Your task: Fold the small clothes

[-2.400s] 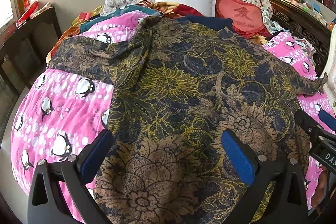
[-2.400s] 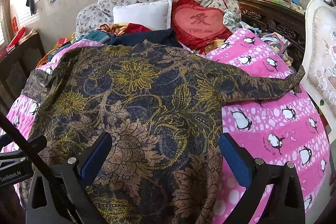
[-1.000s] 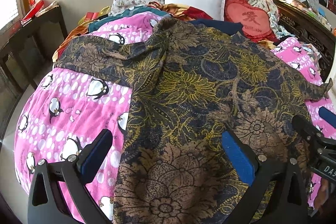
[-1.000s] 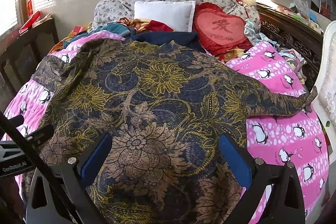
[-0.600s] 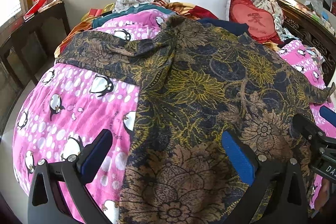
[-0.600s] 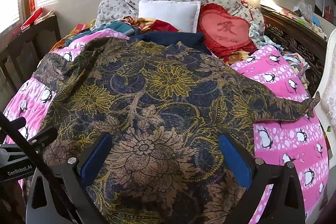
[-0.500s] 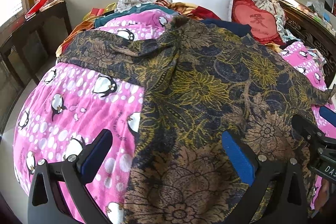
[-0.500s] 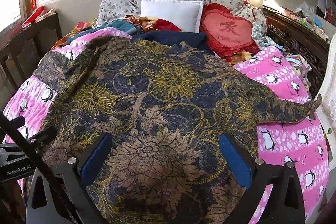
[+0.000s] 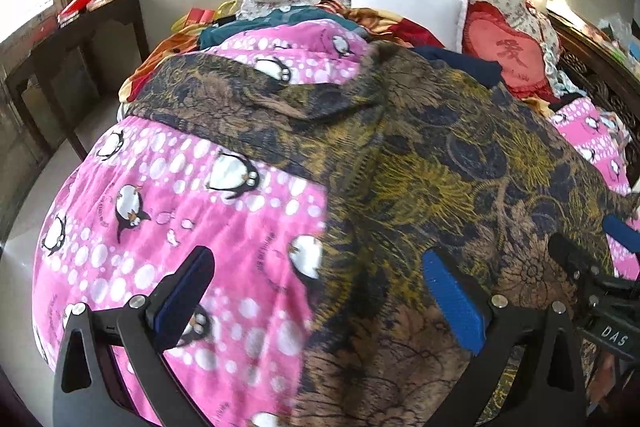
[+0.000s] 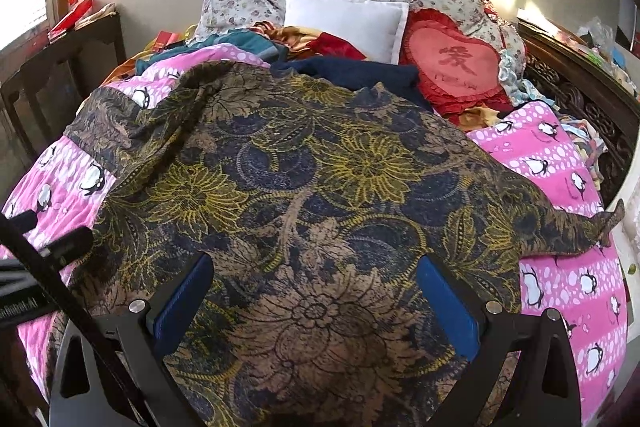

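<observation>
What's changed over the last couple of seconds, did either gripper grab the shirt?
No grab. The left gripper has swung left, so its view now takes in more pink blanket and the shirt's left edge sits between its jaws. The right gripper shifted slightly, centring on the shirt. Both stay open, and the shirt lies spread as before, sleeves out.

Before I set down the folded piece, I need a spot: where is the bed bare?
Bare pink penguin quilt lies left of the floral garment, below its left sleeve; another patch sits below the right sleeve. The head end is crowded: white pillow, red heart cushion, heaped clothes.
</observation>
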